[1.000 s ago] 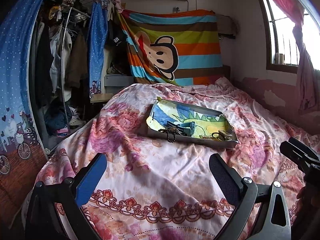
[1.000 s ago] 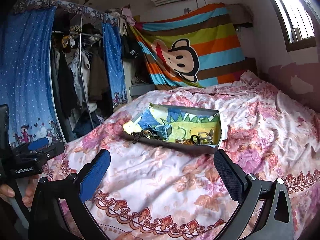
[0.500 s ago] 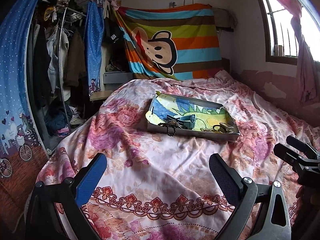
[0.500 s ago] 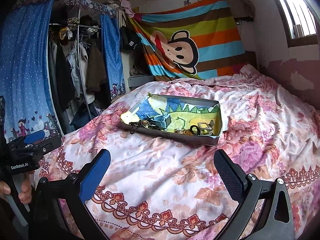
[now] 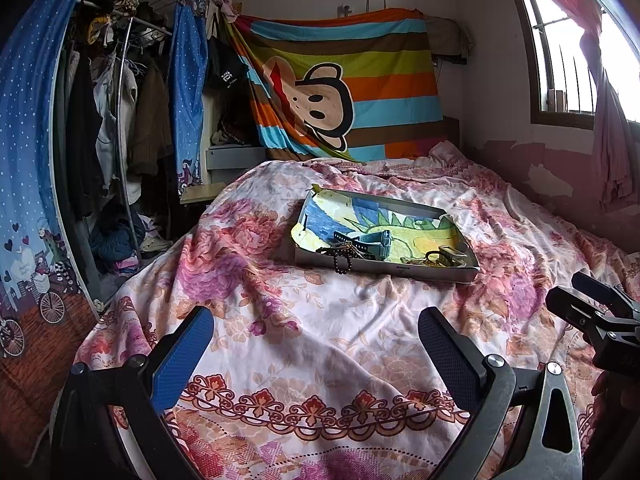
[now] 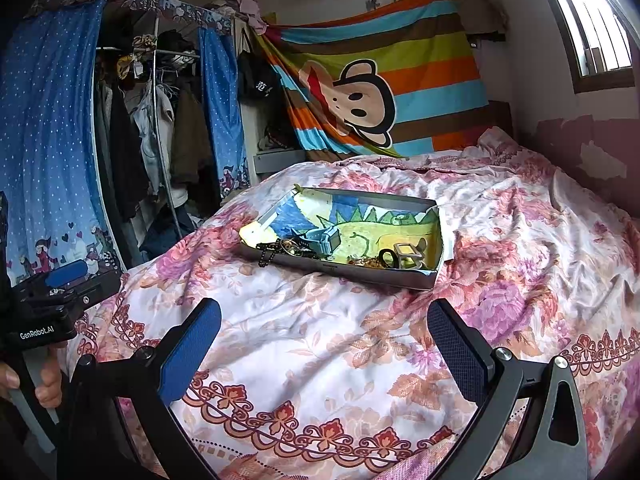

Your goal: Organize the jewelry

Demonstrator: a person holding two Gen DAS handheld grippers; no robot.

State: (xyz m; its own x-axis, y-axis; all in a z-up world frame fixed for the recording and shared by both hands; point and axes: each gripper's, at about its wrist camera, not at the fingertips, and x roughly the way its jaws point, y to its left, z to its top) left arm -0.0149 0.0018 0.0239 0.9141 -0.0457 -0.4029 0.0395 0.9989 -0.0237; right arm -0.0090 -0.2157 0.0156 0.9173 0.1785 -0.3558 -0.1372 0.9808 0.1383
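Both claws, left claw [image 5: 312, 338], right claw [image 6: 324, 328], nearer tray [image 6: 352, 274] than before

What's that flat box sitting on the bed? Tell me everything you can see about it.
The tray is shallow, rectangular and grey-walled, metal or card by its look. It lies flat on the floral bedspread, lined with a crumpled dinosaur drawing. Jewelry clusters along its near edge: a dark bead string drooping over the rim, a blue-grey watch, and gold pieces. Neither gripper touches it.
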